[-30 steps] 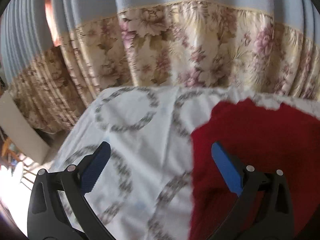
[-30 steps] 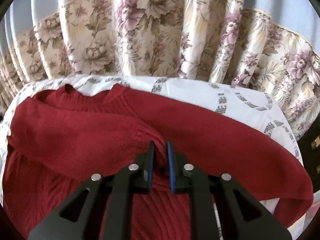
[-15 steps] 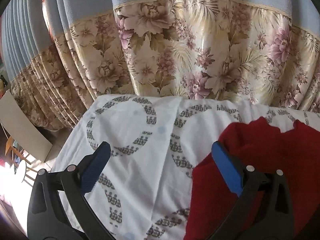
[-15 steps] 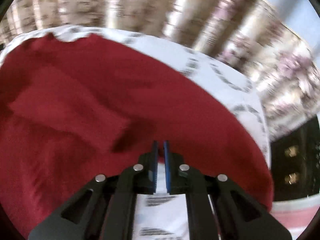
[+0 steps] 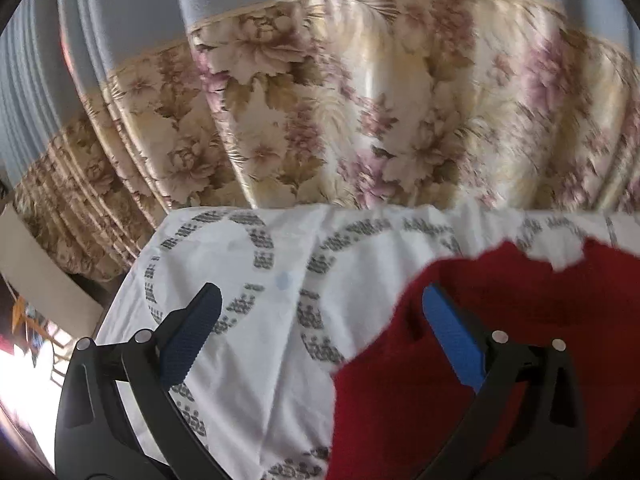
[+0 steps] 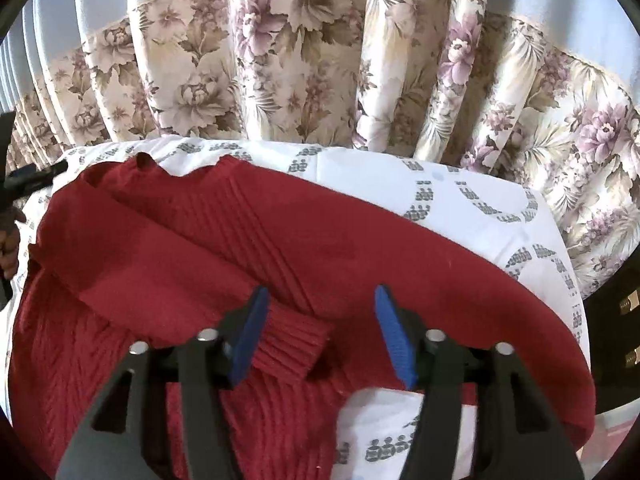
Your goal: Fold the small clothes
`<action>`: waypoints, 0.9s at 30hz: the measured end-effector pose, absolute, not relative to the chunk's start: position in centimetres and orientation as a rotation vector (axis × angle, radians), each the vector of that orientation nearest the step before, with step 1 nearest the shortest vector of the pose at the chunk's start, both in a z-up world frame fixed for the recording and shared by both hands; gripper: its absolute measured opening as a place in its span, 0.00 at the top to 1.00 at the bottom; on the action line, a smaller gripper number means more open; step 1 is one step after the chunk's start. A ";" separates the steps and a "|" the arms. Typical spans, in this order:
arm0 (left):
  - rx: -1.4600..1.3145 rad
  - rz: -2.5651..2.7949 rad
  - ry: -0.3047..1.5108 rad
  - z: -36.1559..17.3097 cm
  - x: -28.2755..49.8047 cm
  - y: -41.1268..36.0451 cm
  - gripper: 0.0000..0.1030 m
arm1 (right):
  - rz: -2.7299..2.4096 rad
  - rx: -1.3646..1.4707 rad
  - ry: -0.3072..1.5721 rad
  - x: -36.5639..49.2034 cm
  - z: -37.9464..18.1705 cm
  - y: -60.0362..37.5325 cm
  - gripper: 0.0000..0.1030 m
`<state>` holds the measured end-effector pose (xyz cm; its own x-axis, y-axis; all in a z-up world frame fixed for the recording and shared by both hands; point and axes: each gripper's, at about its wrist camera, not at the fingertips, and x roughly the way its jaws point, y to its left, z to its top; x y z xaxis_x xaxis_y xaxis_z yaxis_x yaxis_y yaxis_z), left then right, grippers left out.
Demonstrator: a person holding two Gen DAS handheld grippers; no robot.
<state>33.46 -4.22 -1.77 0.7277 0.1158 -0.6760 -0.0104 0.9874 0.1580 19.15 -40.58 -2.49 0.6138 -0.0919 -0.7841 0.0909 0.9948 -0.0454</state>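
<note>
The red sweater (image 6: pixel 248 248) lies spread over most of the white patterned sheet (image 6: pixel 472 196) covering the surface, filling the middle and lower left of the right wrist view, with one sleeve folded across its body and the ribbed cuff (image 6: pixel 294 342) ending at lower centre. In the left wrist view only its edge (image 5: pixel 500 340) shows, at lower right.

The main risk, as I judge it, is the fold coming undone: the knit looks thick and springy, so the sleeve could slide back off the body once nothing pins it. A second risk is the right gripper (image 6: pixel 320 332) catching the cuff as it lifts, since one blue pad (image 6: pixel 248 336) sits just beside the ribbing (whether it touches, I cannot tell). A snag there would drag the sleeve askew.

That right gripper points steeply down over the cuff, its jaws opening, with the cuff lying between them and unpinched. The left gripper (image 5: pixel 316 340) tilts down over bare sheet at lower centre of its view, jaws spread wide, one finger overlapping the sweater's edge and holding nothing.
</note>
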 end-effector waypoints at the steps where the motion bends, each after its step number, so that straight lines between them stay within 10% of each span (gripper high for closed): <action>1: 0.126 0.081 0.767 -1.7 34.0 -3.9 0.07 | -0.103 -0.006 0.905 19.1 -2.6 -40.6 0.38; 7: 0.188 -0.088 0.927 -5.2 33.5 -4.9 0.68 | -0.102 -0.007 0.904 19.1 -2.7 -40.7 0.38; 27: 0.331 -0.245 0.807 -6.4 29.3 -9.3 0.61 | -0.067 0.083 0.810 20.6 -2.6 -39.6 0.25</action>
